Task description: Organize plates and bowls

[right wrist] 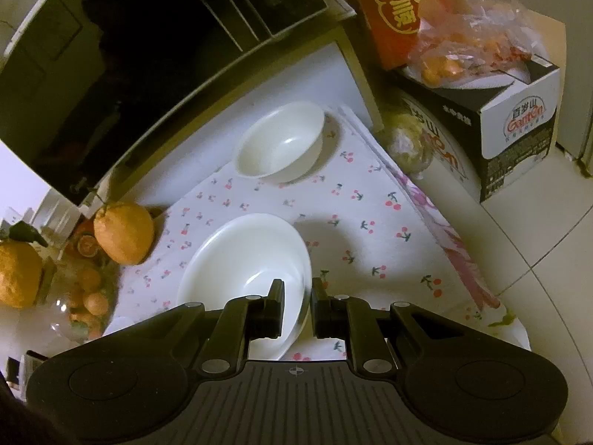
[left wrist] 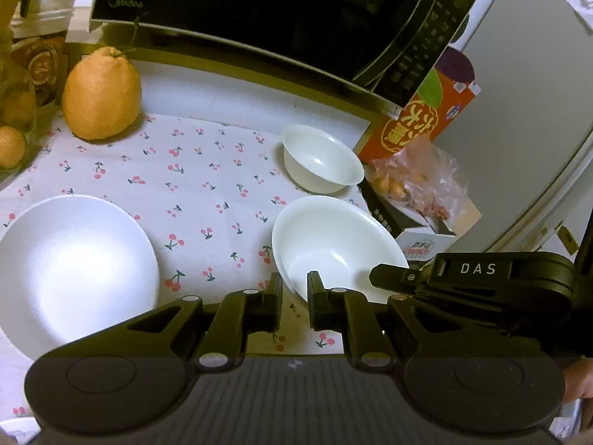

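Note:
A wide, shallow white bowl sits on the cherry-print cloth. My left gripper is shut on its near-left rim, which passes between the two fingers. My right gripper is shut on the opposite rim; in the left wrist view one of its fingers reaches onto the bowl from the right. A smaller, deeper white bowl stands empty just beyond. A large white plate lies flat at the left.
A black microwave overhangs the back of the counter. A big orange citrus stands at the back left, near a glass bowl of small oranges. A red carton, a bag of fruit and a box crowd the right.

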